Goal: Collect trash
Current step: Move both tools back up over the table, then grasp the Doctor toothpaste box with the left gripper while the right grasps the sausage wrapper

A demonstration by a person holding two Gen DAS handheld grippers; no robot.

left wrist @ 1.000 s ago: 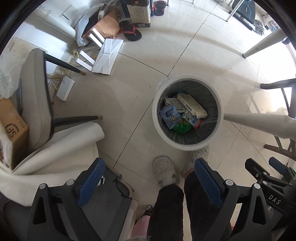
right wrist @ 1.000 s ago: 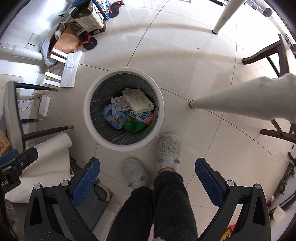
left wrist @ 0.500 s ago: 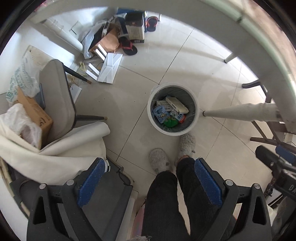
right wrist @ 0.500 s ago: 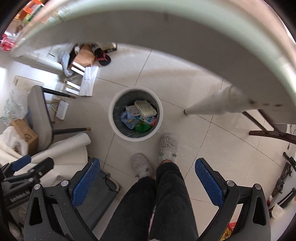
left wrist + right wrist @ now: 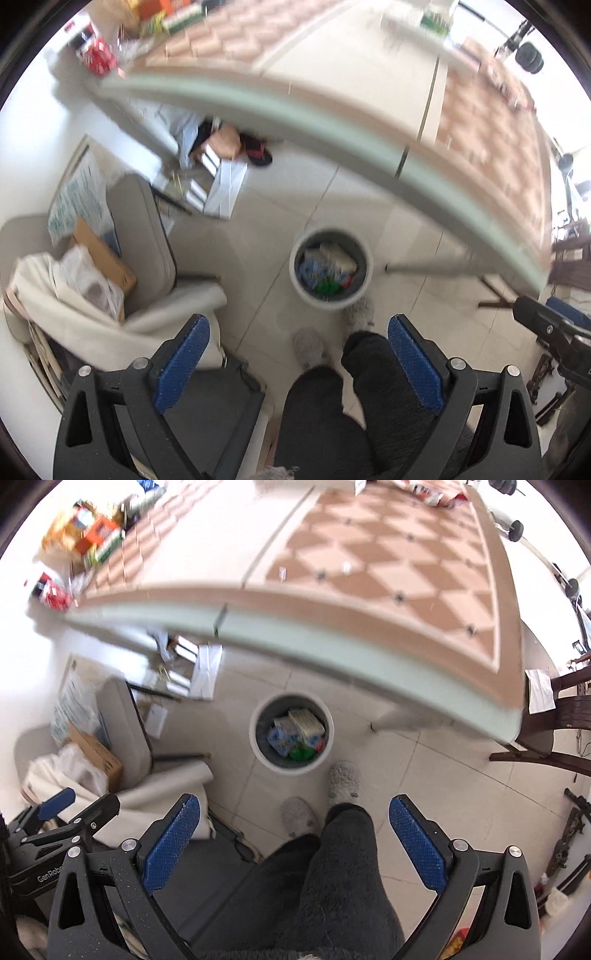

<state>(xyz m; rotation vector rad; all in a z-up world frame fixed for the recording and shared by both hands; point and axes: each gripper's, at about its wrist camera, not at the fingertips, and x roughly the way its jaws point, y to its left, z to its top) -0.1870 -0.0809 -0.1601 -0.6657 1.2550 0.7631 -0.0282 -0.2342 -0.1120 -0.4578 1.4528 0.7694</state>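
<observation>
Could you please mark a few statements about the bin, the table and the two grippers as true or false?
1. The trash bin already holds packaging. True.
2. The left gripper grips a wrapper. False: its fingers are spread with nothing between them.
3. The bin stands on the floor near the person's slippers. True.
4. The bin lies tipped on its side. False: it stands upright.
5. The right gripper is open and empty. True.
6. The table is bare. False: boxes lie on its far-left part.
</observation>
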